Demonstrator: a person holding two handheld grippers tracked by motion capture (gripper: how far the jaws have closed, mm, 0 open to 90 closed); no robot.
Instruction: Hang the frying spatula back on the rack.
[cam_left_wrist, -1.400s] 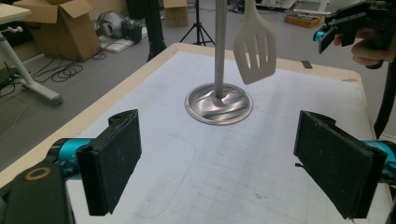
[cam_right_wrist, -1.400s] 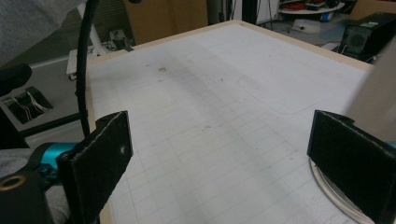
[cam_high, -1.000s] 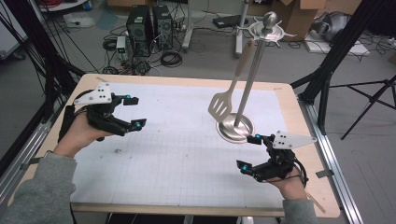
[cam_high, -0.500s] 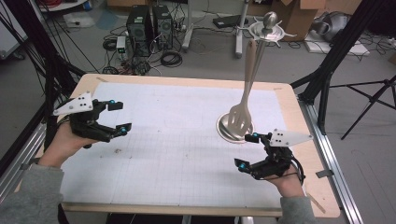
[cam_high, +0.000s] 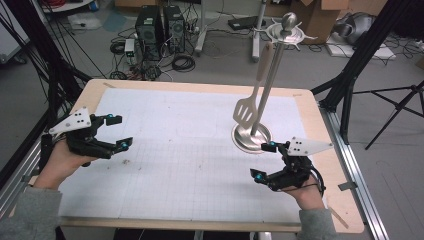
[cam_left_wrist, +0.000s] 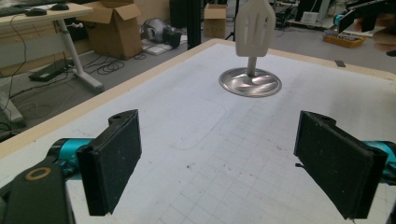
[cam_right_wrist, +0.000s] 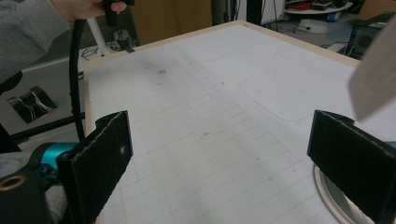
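Note:
A pale slotted spatula (cam_high: 245, 112) hangs from a metal utensil stand (cam_high: 272, 75), whose round base (cam_high: 251, 137) rests on the white grid mat at the right. My right gripper (cam_high: 263, 160) is open just in front of the base, apart from it. At the mat's left edge my left gripper (cam_high: 120, 131) is open and holds nothing. In the left gripper view, open jaws frame the spatula (cam_left_wrist: 254, 25) and base (cam_left_wrist: 251, 82) far ahead. The right gripper view has the spatula's edge (cam_right_wrist: 378, 79) at the right, beside its open jaws.
The white grid mat (cam_high: 190, 150) covers a wooden table (cam_high: 320, 125). Black frame posts (cam_high: 350, 70) stand at the table's corners. On the floor beyond are cables, computer towers (cam_high: 157, 25) and cardboard boxes. A person's left hand (cam_right_wrist: 84, 7) and a cable show across the table.
My left gripper has drawn back to the left and toward the person. The spatula has turned on its hook, edge-on half a second ago, broadside now. The right gripper barely moved.

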